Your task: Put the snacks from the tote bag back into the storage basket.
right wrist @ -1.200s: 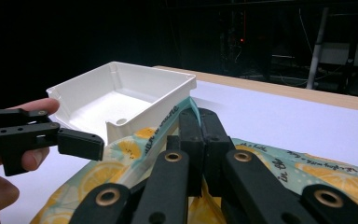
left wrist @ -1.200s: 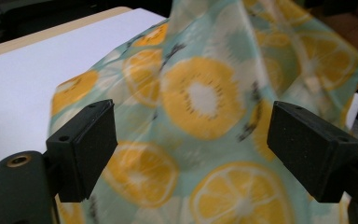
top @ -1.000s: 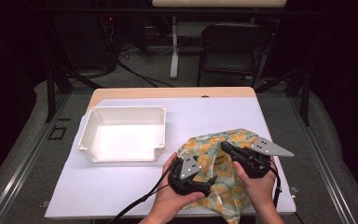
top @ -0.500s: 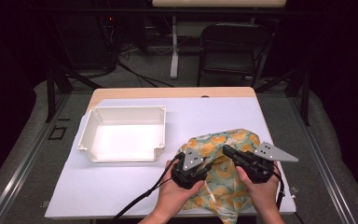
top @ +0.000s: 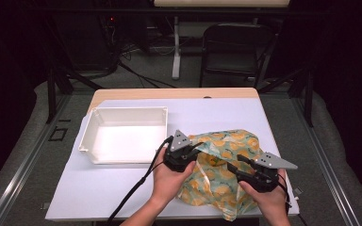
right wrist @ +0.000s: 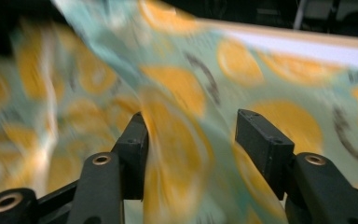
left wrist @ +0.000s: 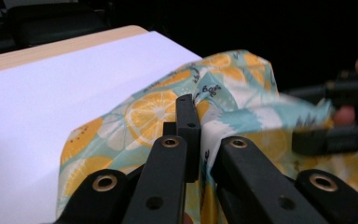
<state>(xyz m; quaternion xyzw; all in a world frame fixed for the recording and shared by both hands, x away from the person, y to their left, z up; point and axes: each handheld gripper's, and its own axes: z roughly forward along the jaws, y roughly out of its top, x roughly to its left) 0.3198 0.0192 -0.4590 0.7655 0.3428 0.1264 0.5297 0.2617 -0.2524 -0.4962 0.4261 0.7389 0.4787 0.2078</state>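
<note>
A cloth (top: 224, 153) printed with orange slices on pale teal lies crumpled at the right of the white table cover. My left gripper (top: 192, 149) is at the cloth's left edge, shut on a raised fold of the cloth (left wrist: 214, 100). My right gripper (top: 236, 166) is over the cloth's near right part. In the right gripper view its jaws stand wide apart, and the blurred cloth (right wrist: 186, 93) runs between and beyond them without being pinched. The right gripper (left wrist: 340, 114) appears blurred at the right edge of the left gripper view.
A white rectangular tray (top: 90, 136) stands on the left half of the table, just left of my left gripper. The wooden table edge (top: 169, 92) runs along the far side. A black chair (top: 238, 47) and stands are on the floor behind.
My left gripper has moved away from the person and slightly left, pulling a fold of cloth up with it. My right gripper has drifted a little nearer and to the right.
</note>
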